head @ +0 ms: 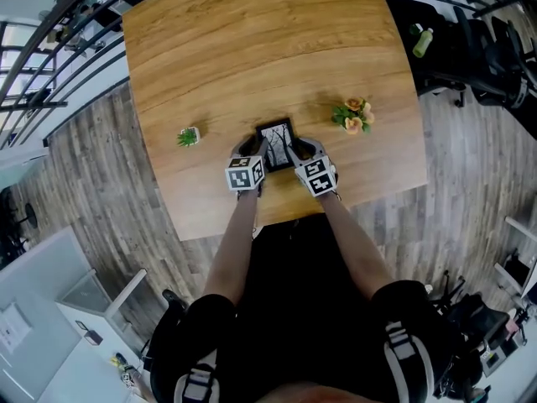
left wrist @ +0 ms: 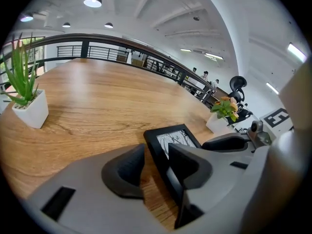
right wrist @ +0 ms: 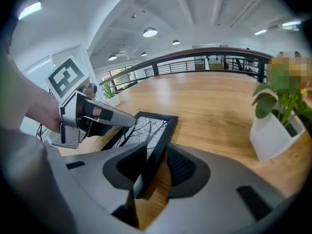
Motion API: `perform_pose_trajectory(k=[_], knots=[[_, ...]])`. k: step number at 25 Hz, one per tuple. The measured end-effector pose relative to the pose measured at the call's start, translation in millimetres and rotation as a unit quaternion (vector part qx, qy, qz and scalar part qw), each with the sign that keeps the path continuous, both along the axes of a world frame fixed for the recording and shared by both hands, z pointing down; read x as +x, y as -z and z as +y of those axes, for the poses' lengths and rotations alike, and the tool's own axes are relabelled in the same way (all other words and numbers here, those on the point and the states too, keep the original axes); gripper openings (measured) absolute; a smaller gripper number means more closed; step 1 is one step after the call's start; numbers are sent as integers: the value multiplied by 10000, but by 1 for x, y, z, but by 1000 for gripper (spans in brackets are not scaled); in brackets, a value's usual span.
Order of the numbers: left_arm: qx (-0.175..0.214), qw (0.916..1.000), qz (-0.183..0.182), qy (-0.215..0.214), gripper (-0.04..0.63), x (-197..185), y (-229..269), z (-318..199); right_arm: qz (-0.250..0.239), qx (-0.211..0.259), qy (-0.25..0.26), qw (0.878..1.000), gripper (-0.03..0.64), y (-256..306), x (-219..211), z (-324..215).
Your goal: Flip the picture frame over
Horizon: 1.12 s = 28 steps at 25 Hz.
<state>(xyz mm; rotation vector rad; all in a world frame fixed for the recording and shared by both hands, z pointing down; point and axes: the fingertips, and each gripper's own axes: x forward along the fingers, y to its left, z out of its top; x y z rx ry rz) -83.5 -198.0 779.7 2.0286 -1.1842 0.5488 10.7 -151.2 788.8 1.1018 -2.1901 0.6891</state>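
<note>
Wood grain fills most of the head view: a broad table in an open office, with a dark railing running behind it. On that table, close to the edge nearest me, lies the picture frame, and I place everything else from it.

A small green plant in a white pot stands well to the frame's left. A pot of orange flowers stands to its right and a little beyond.

The frame's long axis runs straight away from me. Each long side has a gripper on it, so neither hand is nearer than the other.

The left gripper straddles the left long side with its jaws apart. Bare wood shows between its outer pad and the moulding, and the other pad hangs over the picture face.

The right gripper straddles the right long side near the closest corner, also parted. Its inner pad sits close against the face, and a sliver of table shows at the outer edge. I see no firm clamp from either side.

The frame itself is a small rectangle with thick black moulding around a black-and-white print of bare branches. The print faces up, and the frame lies flat or very nearly so.

As I read it, turning it means rolling it about that long axis. One side would need a real pinch first.
</note>
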Motion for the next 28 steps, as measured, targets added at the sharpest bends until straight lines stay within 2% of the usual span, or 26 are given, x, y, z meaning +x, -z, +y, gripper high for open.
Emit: perform_pose_trajectory(k=[6,16,20,22,25,28], knots=[[29,10000,38,-21,175,0,1,4,-51,-17,-48,10000,153,-1,6,5],[389,9991,166,18,173,-3,39,20,-71,271,-270,9992,149,23,20,11],[603,9978,281,-16,123,-4,55,32,-31,501,-255,9984,137,38,20,18],[728,9970,270,4,84,-8,64,38,-27,589,-270,9979,113,46,21,23],[877,9960,189,-4,48,-15,76,46,-107,740,-238,9969,6,64,18,29],[1002,9947,157,-138,29,-15,84,54,-89,886,-138,9959,5,77,17,34]])
